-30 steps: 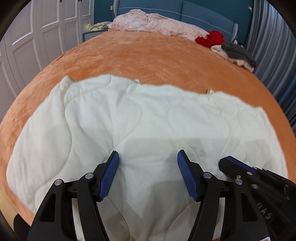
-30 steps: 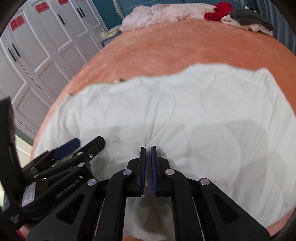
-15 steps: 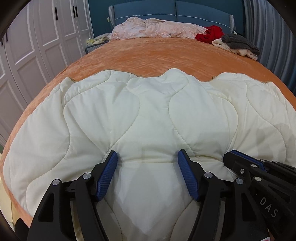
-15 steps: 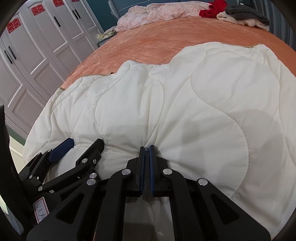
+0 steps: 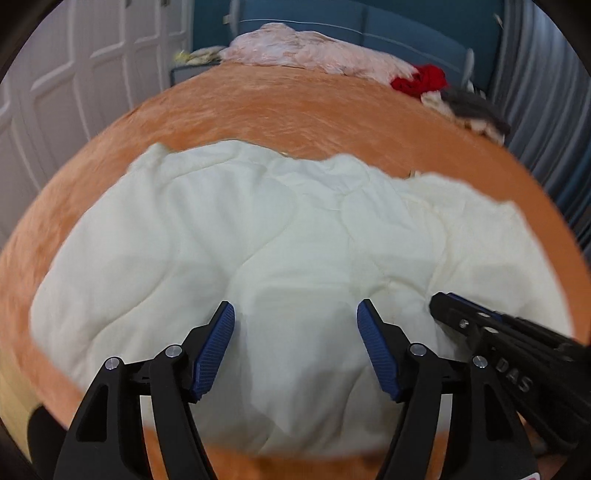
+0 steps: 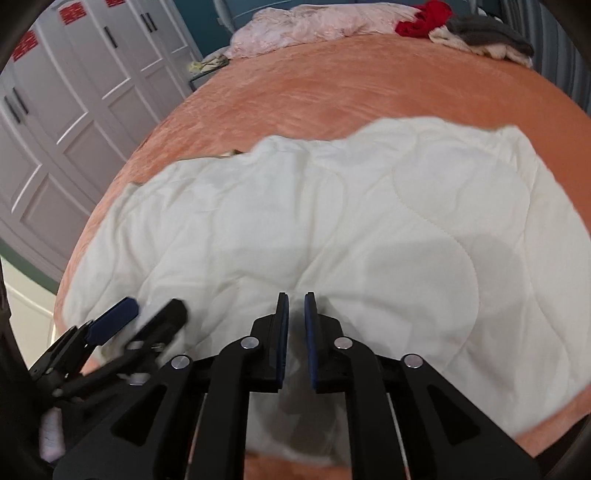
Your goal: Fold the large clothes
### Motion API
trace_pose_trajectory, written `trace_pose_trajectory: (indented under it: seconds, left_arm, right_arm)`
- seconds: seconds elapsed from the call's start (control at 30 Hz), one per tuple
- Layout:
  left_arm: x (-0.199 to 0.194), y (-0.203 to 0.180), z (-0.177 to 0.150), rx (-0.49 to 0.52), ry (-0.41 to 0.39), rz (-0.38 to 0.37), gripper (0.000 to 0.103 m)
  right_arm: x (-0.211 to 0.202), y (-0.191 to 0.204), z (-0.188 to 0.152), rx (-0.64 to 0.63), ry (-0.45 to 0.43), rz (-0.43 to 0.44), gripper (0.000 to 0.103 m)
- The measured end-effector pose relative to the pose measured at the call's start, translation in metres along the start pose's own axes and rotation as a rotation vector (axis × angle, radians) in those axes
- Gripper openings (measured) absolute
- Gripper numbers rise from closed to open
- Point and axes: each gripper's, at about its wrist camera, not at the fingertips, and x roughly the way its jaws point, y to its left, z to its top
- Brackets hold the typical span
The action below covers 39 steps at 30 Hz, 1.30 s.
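Cream quilt [image 5: 295, 236], one, on orange bed [image 5: 280, 110]; left gripper [image 5: 295, 314] wide, right gripper [image 6: 295, 299] just parting, narrow, w/ nothing clamped.

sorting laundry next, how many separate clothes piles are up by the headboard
2: a pink heap at the middle of the headboard end, and a red, grey and cream pile toward the right corner. More may lie out of view.

Count: 1 white quilt [image 5: 280, 236], 1 orange bed [image 5: 295, 110], 2 grippers, 3 clothes piles upper right: pink [image 5: 314, 55], red [image 5: 421, 79], grey [image 5: 472, 107].
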Motion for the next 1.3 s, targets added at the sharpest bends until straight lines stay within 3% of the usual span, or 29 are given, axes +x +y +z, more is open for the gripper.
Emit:
trace_pose_trajectory:
  seconds: [0.13, 0.33, 0.43, 0.6, 0.7, 0.8, 0.9, 0.97, 1.07, 1.3]
  left_arm:
    - [-0.032, 0.052, -0.009, -0.179, 0.012, -0.060, 0.070]
    - [-0.054, 0.139, -0.033, -0.511, 0.035, -0.067, 0.071]
    - [-0.047, 0.158, -0.037, -0.557, 0.053, -0.041, 0.071]
    - [-0.020, 0.165, -0.037, -0.626, 0.118, -0.152, 0.071]
    - [-0.008, 0.162, -0.036, -0.651, 0.112, -0.181, 0.078]
    - [-0.004, 0.157, -0.028, -0.658, 0.110, -0.200, 0.077]
    - [-0.015, 0.152, -0.022, -0.643, 0.082, -0.222, 0.053]
    - [-0.033, 0.148, -0.017, -0.596, 0.037, -0.228, 0.026]
    - [-0.058, 0.144, -0.008, -0.553, -0.009, -0.274, 0.019]
    - [-0.109, 0.129, 0.011, -0.468, -0.084, -0.296, 0.016]
  right_arm:
    - [-0.009, 0.010, -0.003, -0.007, 0.008, 0.018, 0.010]
    - [-0.005, 0.013, -0.007, 0.050, 0.041, 0.056, 0.013]
    - [0.003, 0.018, -0.012, 0.050, 0.064, 0.057, 0.018]
    - [0.007, 0.026, -0.016, 0.010, 0.071, 0.025, 0.020]
    - [0.007, 0.026, -0.019, 0.006, 0.076, 0.029, 0.020]
    - [0.011, 0.028, -0.023, -0.025, 0.096, 0.011, 0.020]
    - [0.014, 0.029, -0.026, -0.036, 0.097, 0.000, 0.020]
    - [0.014, 0.028, -0.026, -0.027, 0.097, 0.007, 0.020]
    - [0.012, 0.027, -0.027, -0.021, 0.099, 0.021, 0.020]
    - [-0.021, 0.027, -0.038, -0.043, 0.112, 0.102, 0.019]
